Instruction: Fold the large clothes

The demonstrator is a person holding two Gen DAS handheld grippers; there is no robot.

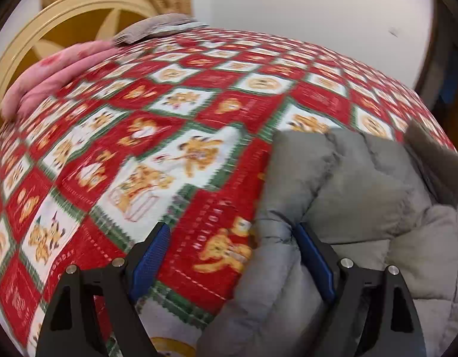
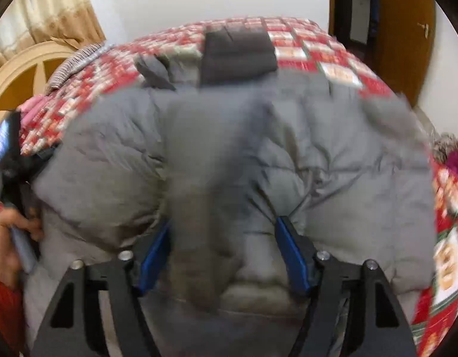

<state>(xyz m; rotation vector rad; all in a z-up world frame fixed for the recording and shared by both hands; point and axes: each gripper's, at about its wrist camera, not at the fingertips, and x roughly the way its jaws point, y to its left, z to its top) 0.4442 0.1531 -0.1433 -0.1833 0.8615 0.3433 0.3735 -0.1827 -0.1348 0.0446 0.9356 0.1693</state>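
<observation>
Black tongs (image 1: pixel 231 255) with blue pads (image 1: pixel 150 258), silver screws; red sleeve (image 2: pixel 4 306).

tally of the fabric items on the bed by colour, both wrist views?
Grey: 2, the puffy jacket and a folded cloth near the headboard
Pink: 1, a blanket
Red patterned: 1, the bedspread
Total: 4

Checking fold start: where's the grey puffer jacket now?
The grey puffer jacket lies spread on the red holiday-print bedspread, filling the right wrist view's centre; in the left wrist view it's lower right.
</observation>
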